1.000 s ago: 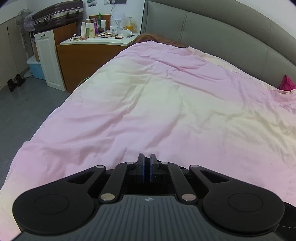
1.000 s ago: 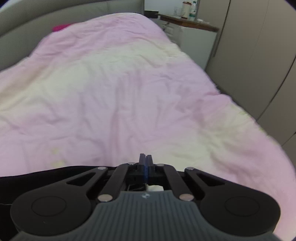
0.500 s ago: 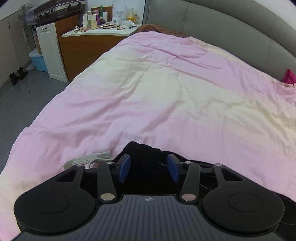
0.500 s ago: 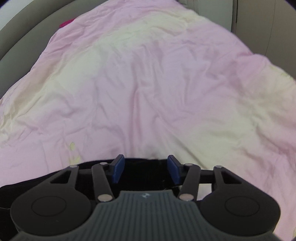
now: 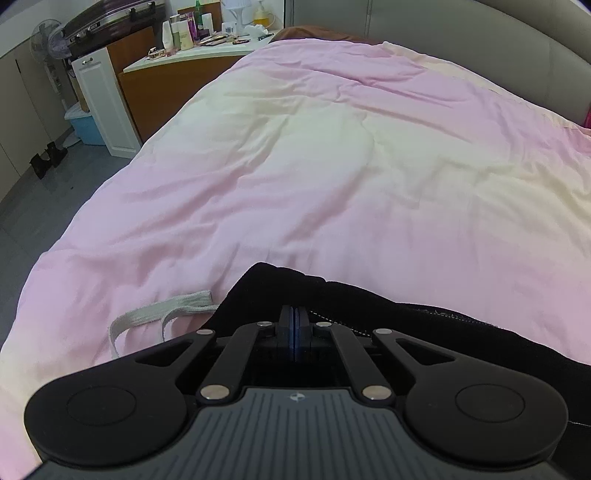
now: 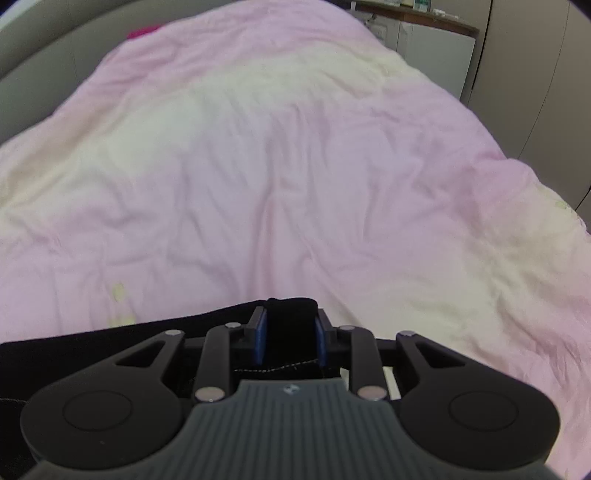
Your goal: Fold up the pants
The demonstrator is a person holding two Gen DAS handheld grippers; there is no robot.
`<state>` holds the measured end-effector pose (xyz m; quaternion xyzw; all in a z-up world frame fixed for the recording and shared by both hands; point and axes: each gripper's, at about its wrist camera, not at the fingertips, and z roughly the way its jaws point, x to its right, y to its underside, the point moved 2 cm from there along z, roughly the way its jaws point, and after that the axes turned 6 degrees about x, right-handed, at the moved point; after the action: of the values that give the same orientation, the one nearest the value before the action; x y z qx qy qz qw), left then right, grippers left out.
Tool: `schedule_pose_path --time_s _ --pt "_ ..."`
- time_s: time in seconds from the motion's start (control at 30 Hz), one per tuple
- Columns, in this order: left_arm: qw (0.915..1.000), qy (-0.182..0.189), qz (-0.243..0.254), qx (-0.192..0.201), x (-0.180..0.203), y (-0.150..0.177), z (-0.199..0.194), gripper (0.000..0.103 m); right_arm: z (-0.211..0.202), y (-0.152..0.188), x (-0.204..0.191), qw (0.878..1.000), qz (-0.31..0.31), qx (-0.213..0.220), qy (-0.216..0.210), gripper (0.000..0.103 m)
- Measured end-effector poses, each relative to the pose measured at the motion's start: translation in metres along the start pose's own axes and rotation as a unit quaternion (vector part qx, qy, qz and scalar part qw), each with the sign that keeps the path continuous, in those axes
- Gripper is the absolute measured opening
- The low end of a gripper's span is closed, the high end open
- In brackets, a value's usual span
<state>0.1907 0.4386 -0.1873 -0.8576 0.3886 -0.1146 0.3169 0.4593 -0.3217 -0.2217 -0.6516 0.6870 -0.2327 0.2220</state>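
Two tongs are gripping the black pants [image 5: 388, 314] on the pink duvet [image 5: 332, 166]: the left tongs [image 5: 294, 325] are pinching flat, while the right tongs [image 6: 290, 332] have just been closing on a thick bunch at the pants' far edge. That bulky bite is risking slipping loose or dragging extra layers, and the grey drawstring [image 5: 162, 314] beside the pants is likely tangling into the fold.

Left wrist view: set just behind the left claw [image 5: 295, 332], angled down and forward across the bed [image 5: 332, 166] toward its padded headboard [image 5: 480, 33] and the cluttered worktop [image 5: 207, 51] at upper left. Right wrist view: set just behind the right claw [image 6: 290, 339], angled down along the same bed toward the cabinets [image 6: 535, 92] at right. Both sit close above the near edge; shared are the pink duvet and the black pants [image 5: 369, 306] at the bottom of each.
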Motion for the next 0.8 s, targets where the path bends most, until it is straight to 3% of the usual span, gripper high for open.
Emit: schedule_pose_path --time_s 0.07,0.13,0.2,0.37,0.5,0.63,0.77,0.8 --pt "0.9999 0.0 -0.004 0.01 -0.001 -0.002 -0.008 0.008 0.009 0.006 -0.001 1.0 0.001 -0.018 0.011 0.022" --pt "0.9992 0.004 -0.007 0.038 0.001 -0.006 -0.027 0.017 0.007 0.003 0.002 1.0 0.011 -0.022 0.013 0.037" --pt "0.998 0.023 -0.002 0.059 0.007 -0.007 -0.05 0.02 -0.007 0.0 0.009 0.999 0.023 -0.018 0.014 0.042" --pt "0.9904 0.1 0.051 0.08 0.047 0.01 -0.109 0.022 -0.061 0.017 0.035 0.998 0.056 -0.004 -0.024 0.041" --pt "0.9848 0.131 0.087 0.073 0.076 0.035 -0.142 0.024 -0.086 0.051 0.058 0.992 0.112 -0.017 -0.058 0.041" --pt "0.981 0.144 0.118 0.055 0.101 0.063 -0.164 0.025 -0.08 0.086 0.076 0.978 0.19 -0.036 -0.083 0.04" --pt "0.9785 0.167 0.109 0.053 0.113 0.092 -0.186 0.032 -0.057 0.103 0.088 0.955 0.275 -0.033 -0.111 0.04" --pt "0.9782 0.17 0.108 0.051 0.114 0.099 -0.189 0.033 -0.053 0.105 0.089 0.95 0.288 -0.029 -0.121 0.031"
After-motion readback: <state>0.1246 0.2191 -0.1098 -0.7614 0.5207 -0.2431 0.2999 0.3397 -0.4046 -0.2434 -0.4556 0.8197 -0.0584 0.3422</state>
